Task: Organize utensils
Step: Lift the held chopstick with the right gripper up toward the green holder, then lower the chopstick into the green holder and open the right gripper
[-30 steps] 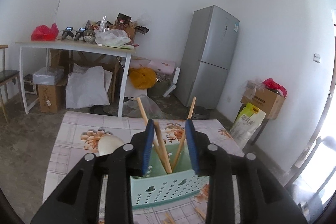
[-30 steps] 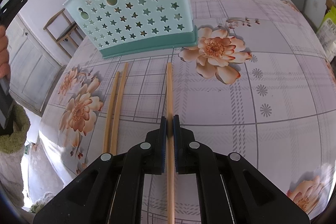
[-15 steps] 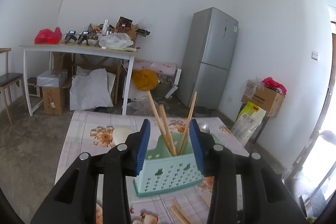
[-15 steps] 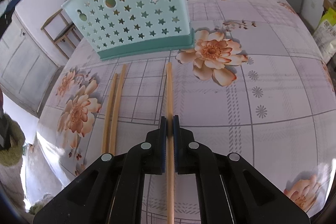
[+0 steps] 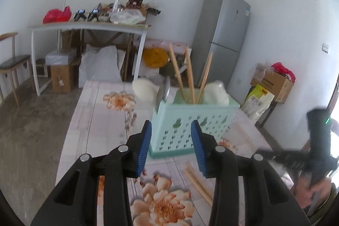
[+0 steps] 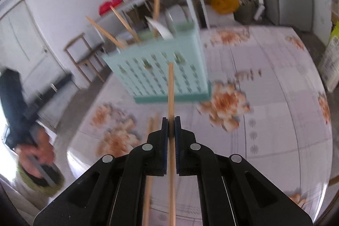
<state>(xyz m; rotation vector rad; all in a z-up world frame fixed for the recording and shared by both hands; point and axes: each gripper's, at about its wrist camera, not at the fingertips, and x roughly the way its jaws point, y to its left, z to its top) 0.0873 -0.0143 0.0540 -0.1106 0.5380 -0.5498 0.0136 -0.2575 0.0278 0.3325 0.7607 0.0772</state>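
A mint green perforated utensil basket point(image 5: 190, 122) stands on the floral tablecloth point(image 5: 101, 120) and holds three wooden chopsticks point(image 5: 189, 79), white spoons and a metal utensil. My left gripper point(image 5: 171, 145) is open and empty, just in front of the basket. My right gripper point(image 6: 171, 127) is shut on a single wooden chopstick point(image 6: 170, 88), lifted off the table and pointing at the basket point(image 6: 161, 69). Two more chopsticks point(image 5: 198, 182) lie on the cloth in front of the basket; they also show in the right wrist view point(image 6: 151, 130).
Behind the table are a grey fridge point(image 5: 222, 35), a cluttered white side table point(image 5: 89, 25), a wooden chair point(image 5: 12, 63) and cardboard boxes point(image 5: 271, 82). The table's far edge is close behind the basket.
My right gripper has lifted the chopstick off the table and tilted up toward the basket. My left gripper has pulled back from the basket, jaws wide.
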